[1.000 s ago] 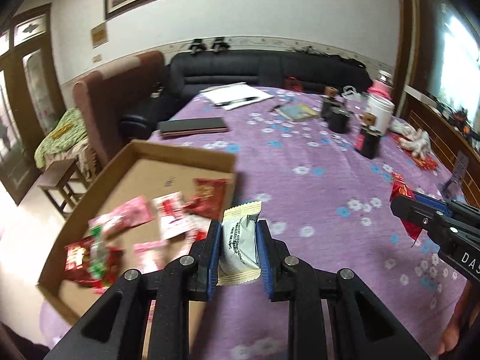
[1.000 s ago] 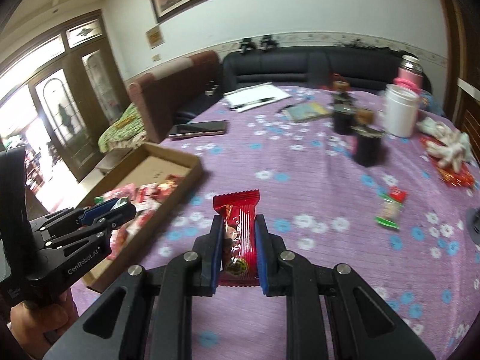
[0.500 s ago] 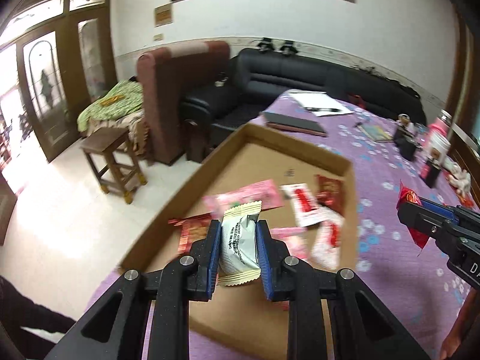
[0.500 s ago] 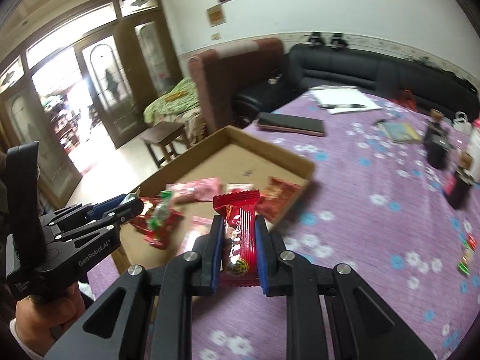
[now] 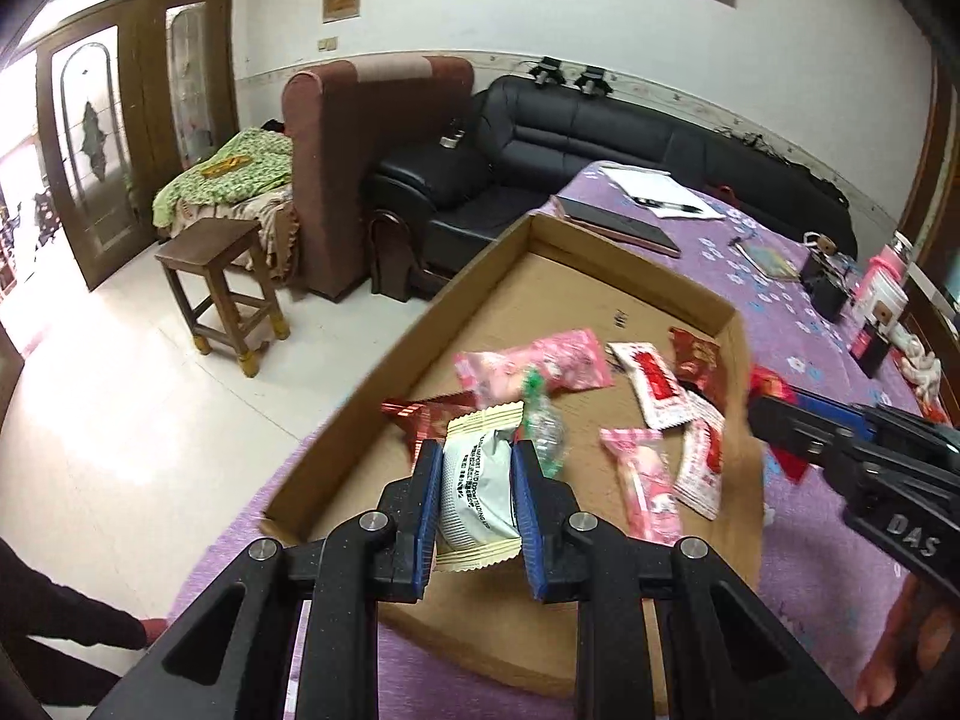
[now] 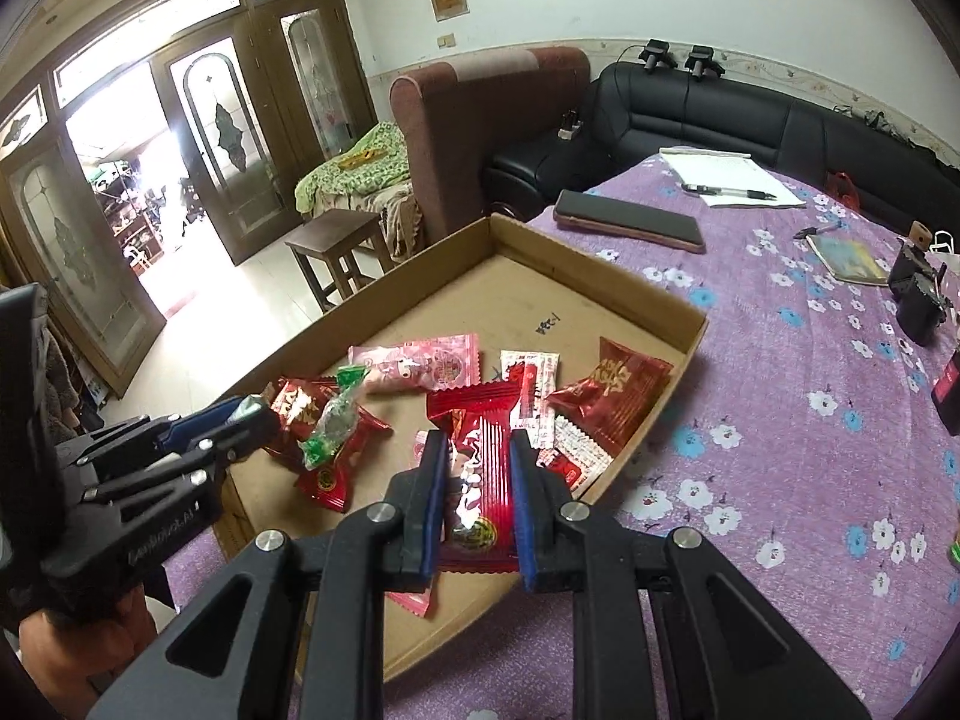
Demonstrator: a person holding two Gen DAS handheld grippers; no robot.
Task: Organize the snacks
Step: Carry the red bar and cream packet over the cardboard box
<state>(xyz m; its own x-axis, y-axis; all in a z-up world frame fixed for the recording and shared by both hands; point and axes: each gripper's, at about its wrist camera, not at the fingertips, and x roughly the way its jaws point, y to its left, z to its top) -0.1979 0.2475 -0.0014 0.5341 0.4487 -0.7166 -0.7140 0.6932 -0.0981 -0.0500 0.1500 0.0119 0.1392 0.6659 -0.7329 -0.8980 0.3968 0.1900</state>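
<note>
While both grippers hang above the shallow cardboard tray [image 6: 600,276], each has its blue-padded jaws clamped on one wrapped snack. The left gripper [image 5: 477,495] pinches a puffy white packet [image 5: 477,489] with crimped cream ends and small black print, held upright between the pads over the tray's near left part. The right gripper [image 6: 477,501] squeezes a glossy red ribbed wrapper [image 6: 483,468] with zigzag-cut ends, over the tray's near edge. Inside the tray, on plain brown corrugated board, lie loose crinkly packets: a pale pink pillow pack [image 6: 420,363], a flat white and red sachet [image 6: 531,387], a dark red foil pouch [image 6: 612,393], and a clear green twist-wrapped sweet [image 6: 333,420]. The tray sits at the edge of a table covered in a purple flowered cloth [image 6: 780,390], soft and finely woven. Beyond the tray on the cloth lies a flat dark case [image 6: 630,222].
</note>
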